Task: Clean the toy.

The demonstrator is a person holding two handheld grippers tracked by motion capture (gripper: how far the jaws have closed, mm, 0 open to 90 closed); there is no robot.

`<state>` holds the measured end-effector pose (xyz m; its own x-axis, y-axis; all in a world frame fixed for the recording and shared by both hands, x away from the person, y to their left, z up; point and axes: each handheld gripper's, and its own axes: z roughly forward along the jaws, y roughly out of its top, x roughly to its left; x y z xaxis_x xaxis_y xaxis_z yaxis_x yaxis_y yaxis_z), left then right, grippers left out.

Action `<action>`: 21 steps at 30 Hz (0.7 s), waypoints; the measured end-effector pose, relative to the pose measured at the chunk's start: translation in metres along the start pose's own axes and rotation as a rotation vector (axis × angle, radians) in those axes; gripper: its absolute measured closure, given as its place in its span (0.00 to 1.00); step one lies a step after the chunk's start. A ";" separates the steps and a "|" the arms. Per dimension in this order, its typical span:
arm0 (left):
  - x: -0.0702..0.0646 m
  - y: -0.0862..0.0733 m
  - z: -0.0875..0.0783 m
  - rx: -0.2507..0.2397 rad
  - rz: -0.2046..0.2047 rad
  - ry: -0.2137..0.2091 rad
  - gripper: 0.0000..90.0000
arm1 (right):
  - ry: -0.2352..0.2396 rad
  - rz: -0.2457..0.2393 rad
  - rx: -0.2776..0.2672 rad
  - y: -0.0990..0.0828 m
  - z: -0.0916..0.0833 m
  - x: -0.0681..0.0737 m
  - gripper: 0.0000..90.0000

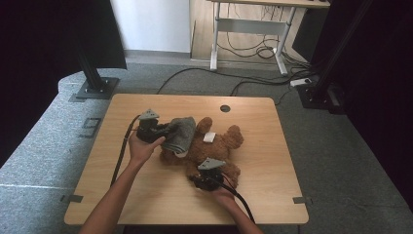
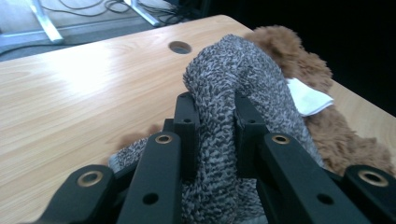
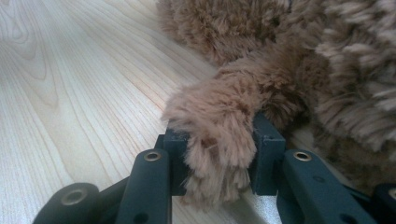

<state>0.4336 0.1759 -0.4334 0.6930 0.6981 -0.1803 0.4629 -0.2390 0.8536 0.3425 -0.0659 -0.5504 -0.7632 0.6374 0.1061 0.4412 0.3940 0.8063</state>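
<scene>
High view: at the near edge of the worktop (image 1: pixel 146 195), the person's two forearms enter from the bottom of the frame. The right tool (image 1: pixel 210 178) sits nearest, resting low at the near side of the brown teddy bear (image 1: pixel 214 146), with its grey three-cornered plate facing up and its cable trailing back toward the near edge. In the right gripper view, the right tool (image 3: pixel 219 154) has both jaws closed against a furry limb of the teddy bear (image 3: pixel 280 70), the limb pinched between the pads and the fur bulging out above and below them; the light wood of the worktop (image 3: pixel 70 93) runs to the left of it. Farther in, the teddy bear lies flat near the middle of the worktop, a small white tag (image 1: pixel 209 137) on its body. At its left end, the left tool (image 1: pixel 163 131) is held in the person's left hand (image 1: pixel 141 146) and clamps a grey knitted cloth (image 1: pixel 180 134) that drapes over the bear's head end. In the left gripper view, the left tool (image 2: pixel 217 126) has its jaws pressed into the grey knitted cloth (image 2: pixel 233 74), which rises in a fold between and beyond them; the teddy bear (image 2: pixel 299 60) and white tag (image 2: pixel 308 98) lie behind it to the right. Beyond, a round cable hole (image 1: pixel 225 108) marks the far side of the worktop.
</scene>
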 end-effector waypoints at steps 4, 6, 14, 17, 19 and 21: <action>-0.011 0.006 0.013 0.028 0.025 -0.022 0.83 | 0.001 0.000 0.001 0.000 0.000 0.000 0.73; -0.017 0.006 0.022 0.061 0.042 -0.004 0.83 | 0.001 0.000 0.001 0.000 0.000 0.000 0.73; -0.017 0.002 0.038 0.150 0.040 0.051 0.83 | -0.002 0.004 0.002 0.000 0.000 0.000 0.73; -0.012 0.003 0.036 0.165 0.023 0.060 0.83 | -0.002 0.005 0.003 0.000 0.000 0.001 0.73; -0.009 0.003 0.033 0.168 0.031 0.080 0.83 | -0.002 0.004 0.003 -0.001 0.000 0.001 0.73; -0.006 0.002 0.028 0.169 0.025 0.100 0.83 | -0.001 0.005 0.003 -0.001 0.000 0.001 0.73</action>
<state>0.4465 0.1522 -0.4442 0.6510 0.7520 -0.1039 0.5386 -0.3611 0.7612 0.3415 -0.0661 -0.5506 -0.7605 0.6400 0.1096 0.4466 0.3930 0.8038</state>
